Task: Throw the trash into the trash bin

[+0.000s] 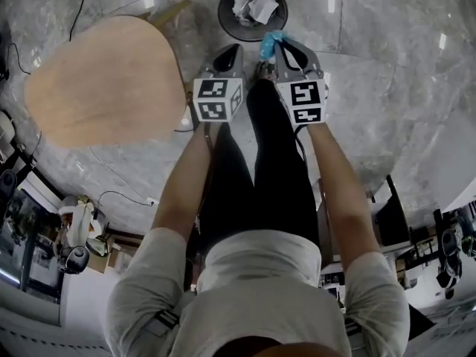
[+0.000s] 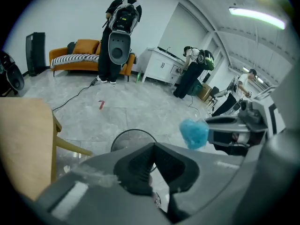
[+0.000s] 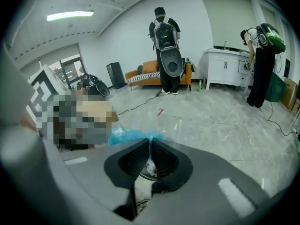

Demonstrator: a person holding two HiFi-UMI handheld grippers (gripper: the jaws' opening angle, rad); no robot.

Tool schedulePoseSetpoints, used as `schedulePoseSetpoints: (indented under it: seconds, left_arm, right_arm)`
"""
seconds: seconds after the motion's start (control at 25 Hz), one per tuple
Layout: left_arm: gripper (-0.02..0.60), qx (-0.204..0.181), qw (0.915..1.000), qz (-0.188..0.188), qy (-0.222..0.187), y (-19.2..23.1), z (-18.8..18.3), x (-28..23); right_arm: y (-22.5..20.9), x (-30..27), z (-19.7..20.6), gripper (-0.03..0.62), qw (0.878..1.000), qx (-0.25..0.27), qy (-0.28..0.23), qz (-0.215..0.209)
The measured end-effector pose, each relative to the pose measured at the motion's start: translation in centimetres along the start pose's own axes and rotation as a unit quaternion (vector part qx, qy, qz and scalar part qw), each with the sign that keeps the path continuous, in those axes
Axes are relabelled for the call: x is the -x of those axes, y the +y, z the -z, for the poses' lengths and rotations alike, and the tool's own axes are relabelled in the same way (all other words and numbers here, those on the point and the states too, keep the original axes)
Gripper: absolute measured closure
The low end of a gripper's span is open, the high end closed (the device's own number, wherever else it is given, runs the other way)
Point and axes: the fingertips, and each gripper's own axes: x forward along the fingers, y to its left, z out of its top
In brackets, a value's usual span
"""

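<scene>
Head view: my right gripper (image 1: 277, 50) is clamped on the blue trash (image 1: 270, 43), near the rim of the trash bin (image 1: 225, 2) on the floor. My left gripper (image 1: 230, 53) is closed and empty.

Left gripper view: the blue trash (image 2: 193, 132) is a crumpled, film-like wad. I judge it light, soft and crushable.

Right gripper view: the pinch catches only a thin fold of the blue trash (image 3: 129, 136). Gripping deeper in the bulk would be surer.

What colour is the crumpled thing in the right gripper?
Bright blue; the trash shows best in the left gripper view.
</scene>
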Motion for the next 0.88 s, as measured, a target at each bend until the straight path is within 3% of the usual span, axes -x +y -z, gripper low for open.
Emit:
schedulePoseSetpoints:
  seconds: [0.16,0.36,0.64,0.88]
  left_arm:
    - [0.563,0.001,0.9999,0.007,0.008,-1.2,0.7,-1.6]
    - [0.563,0.003,0.9999,0.001,0.012,-0.8,1.6,-2.5]
    - [0.563,0.014,0.9998,-0.006,0.015,0.6,2.5,-3.7]
    - [0.563,0.023,0.9996,-0.006,0.012,1.4,4.4,-4.4]
  right_arm:
    - [-1.4,0.4,1.7,0.569,1.000,0.020,0.016,-0.001]
    - [-3.0,-0.9,3.5,0.569,0.999,-0.017,0.024,0.030]
    - [-1.3,-3.1,4.6,0.569,0.998,-0.052,0.038,0.002]
    - [-1.3,-5.1,6.1,0.569,0.998,-0.038,0.047,-0.010]
